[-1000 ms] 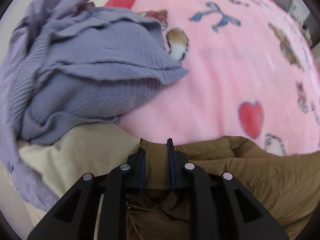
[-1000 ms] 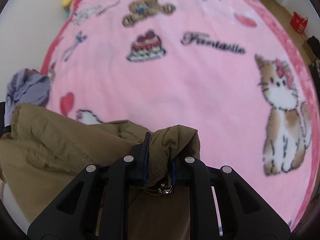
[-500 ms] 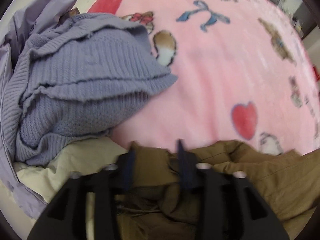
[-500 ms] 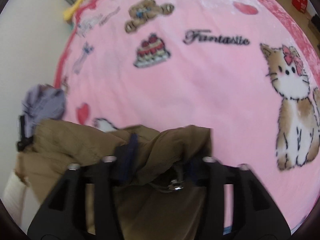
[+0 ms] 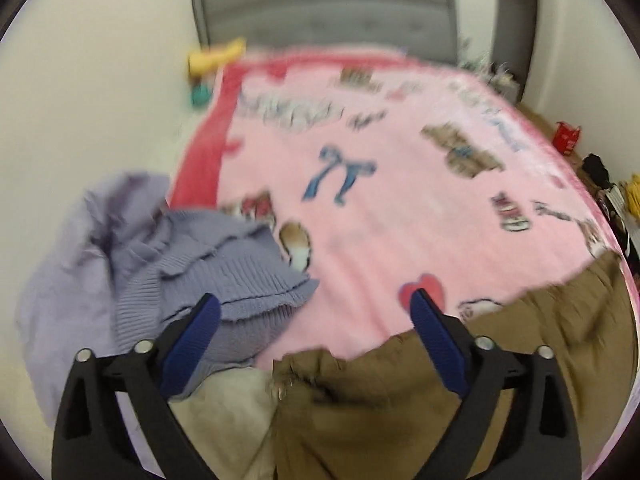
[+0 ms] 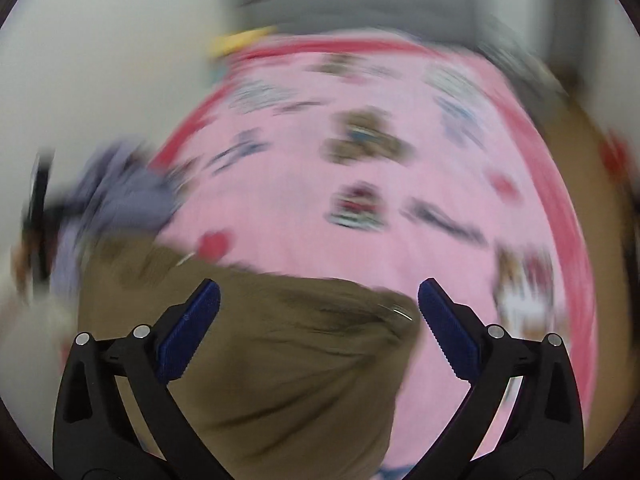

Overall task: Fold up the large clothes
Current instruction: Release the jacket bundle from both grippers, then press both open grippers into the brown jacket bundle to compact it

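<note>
Both grippers' jaws opening, empty, above brown garment (image 5: 400, 408) at blanket (image 5: 380, 220) edge.

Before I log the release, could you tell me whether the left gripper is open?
Open and widening: the left gripper has nothing between its pads; the brown garment lies below.

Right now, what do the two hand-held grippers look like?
Both match: the left hand-held gripper and the right hand-held gripper have black angular frames with triangular cut-outs, silver round fasteners, and ribbed dark-blue pads inside each finger. No cables, markings or sleeves show.
</note>
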